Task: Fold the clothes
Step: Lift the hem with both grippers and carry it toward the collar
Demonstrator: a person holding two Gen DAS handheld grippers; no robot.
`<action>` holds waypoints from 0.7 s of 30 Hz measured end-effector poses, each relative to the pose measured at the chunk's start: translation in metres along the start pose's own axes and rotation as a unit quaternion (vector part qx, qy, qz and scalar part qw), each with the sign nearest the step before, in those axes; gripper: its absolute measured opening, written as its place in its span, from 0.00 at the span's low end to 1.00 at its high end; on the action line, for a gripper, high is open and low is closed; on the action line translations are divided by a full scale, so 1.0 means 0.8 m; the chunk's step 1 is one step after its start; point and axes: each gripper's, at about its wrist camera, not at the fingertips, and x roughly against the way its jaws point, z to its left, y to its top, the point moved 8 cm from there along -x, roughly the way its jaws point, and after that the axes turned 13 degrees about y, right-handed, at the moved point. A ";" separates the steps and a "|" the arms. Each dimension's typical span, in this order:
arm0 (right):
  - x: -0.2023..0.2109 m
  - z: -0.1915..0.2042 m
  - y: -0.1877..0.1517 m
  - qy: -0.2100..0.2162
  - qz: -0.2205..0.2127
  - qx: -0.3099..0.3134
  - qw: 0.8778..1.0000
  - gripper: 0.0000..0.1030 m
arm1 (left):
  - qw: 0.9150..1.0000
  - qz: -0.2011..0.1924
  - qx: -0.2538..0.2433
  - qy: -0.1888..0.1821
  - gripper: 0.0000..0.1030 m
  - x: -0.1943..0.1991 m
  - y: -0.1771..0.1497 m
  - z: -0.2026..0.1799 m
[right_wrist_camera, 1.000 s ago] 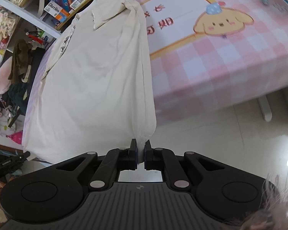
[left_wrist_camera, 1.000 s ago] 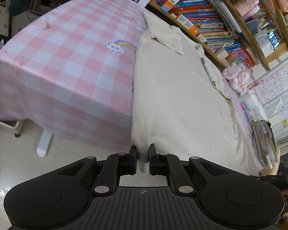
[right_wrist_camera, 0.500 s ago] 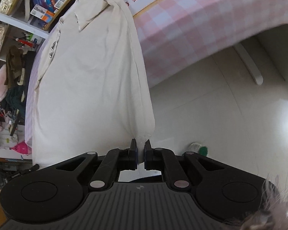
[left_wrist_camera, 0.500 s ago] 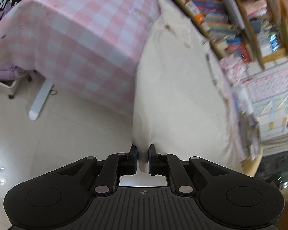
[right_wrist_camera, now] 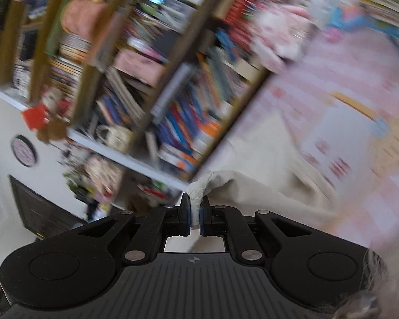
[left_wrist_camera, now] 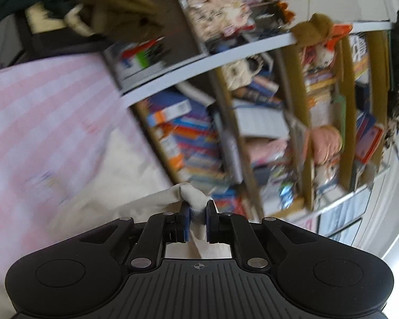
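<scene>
A cream shirt (left_wrist_camera: 135, 159) lies on a table under a pink checked cloth (left_wrist_camera: 40, 111). My left gripper (left_wrist_camera: 198, 210) is shut on one bunched corner of its hem, which bulges out above the jaws. My right gripper (right_wrist_camera: 195, 207) is shut on the other hem corner, and the cream shirt (right_wrist_camera: 274, 186) trails from it down to the right over the pink cloth (right_wrist_camera: 359, 143). Both views are motion-blurred. Both cameras point level at the shelves, with the held hem above the rest of the shirt.
A crowded bookshelf (left_wrist_camera: 226, 122) full of books and soft toys stands right behind the table, also filling the right wrist view as the bookshelf (right_wrist_camera: 151, 79). Dark clothes (left_wrist_camera: 66, 5) are piled at the upper left. A yellow cartoon print (right_wrist_camera: 359, 122) marks the cloth.
Both grippers have swung up and forward from below the table edge, carrying the shirt's hem towards the collar end. The views now face the bookshelf instead of the floor and the hanging shirt.
</scene>
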 end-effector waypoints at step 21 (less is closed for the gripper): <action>-0.220 -0.151 0.146 -0.026 0.089 -0.037 0.995 0.05 | 0.986 -0.042 0.048 0.152 0.09 -0.180 0.041 -0.007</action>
